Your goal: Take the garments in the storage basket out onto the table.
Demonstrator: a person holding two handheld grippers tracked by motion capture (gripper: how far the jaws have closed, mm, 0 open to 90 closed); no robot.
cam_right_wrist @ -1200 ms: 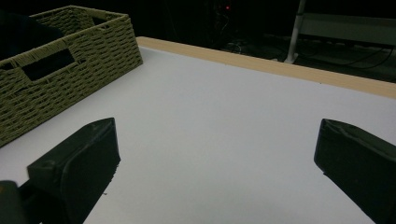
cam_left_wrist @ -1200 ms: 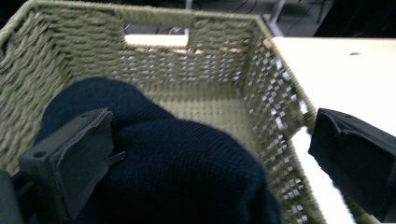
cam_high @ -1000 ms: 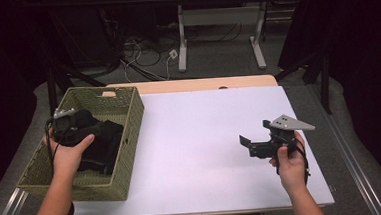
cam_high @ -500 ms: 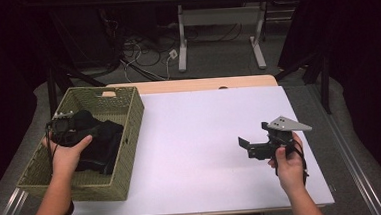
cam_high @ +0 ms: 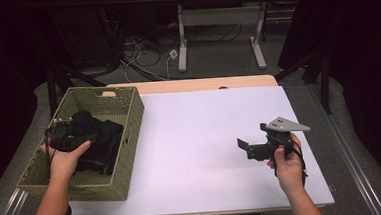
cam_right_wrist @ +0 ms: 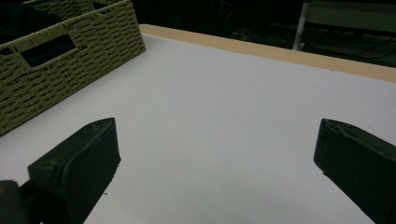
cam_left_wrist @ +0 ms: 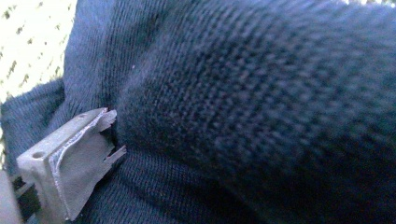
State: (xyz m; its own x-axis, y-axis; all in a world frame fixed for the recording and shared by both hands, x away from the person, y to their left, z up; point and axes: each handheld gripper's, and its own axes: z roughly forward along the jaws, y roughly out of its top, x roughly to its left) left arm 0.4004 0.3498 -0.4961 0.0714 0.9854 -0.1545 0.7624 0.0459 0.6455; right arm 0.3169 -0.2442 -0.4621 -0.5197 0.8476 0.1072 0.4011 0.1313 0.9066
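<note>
The dark knit garment (cam_high: 98, 140) lies bunched inside the woven basket (cam_high: 129, 116), heaped toward the middle and the near right wall, with bare basket floor showing only at the far end. My left gripper (cam_high: 65, 135) is down in the basket on the garment's left part, my left hand (cam_high: 66, 160) wrapped around it. In the left gripper view the knit (cam_left_wrist: 261, 112) crowds right up to the lens; one jaw presses into a fold at lower left and the other is buried under the cloth, so I cannot tell whether the jaws are pinching the fabric or merely pushed into it. A sliver of pale basket weave (cam_left_wrist: 28, 42) shows at the upper left of that view, so the wall is close on that side.

The basket sits at the left edge of the white table top (cam_high: 200, 137), its near corner close to the front edge. To its right the surface is open all the way across.

My right gripper (cam_high: 253, 147) hovers over the right part of the table, well apart from the basket, in my right hand (cam_high: 287, 164). Its jaws are spread wide, with bare white surface (cam_right_wrist: 219, 140) between them, and the basket's wall (cam_right_wrist: 70, 65) lies far off to their left. The wooden far edge (cam_right_wrist: 280, 53) runs beyond.
</note>
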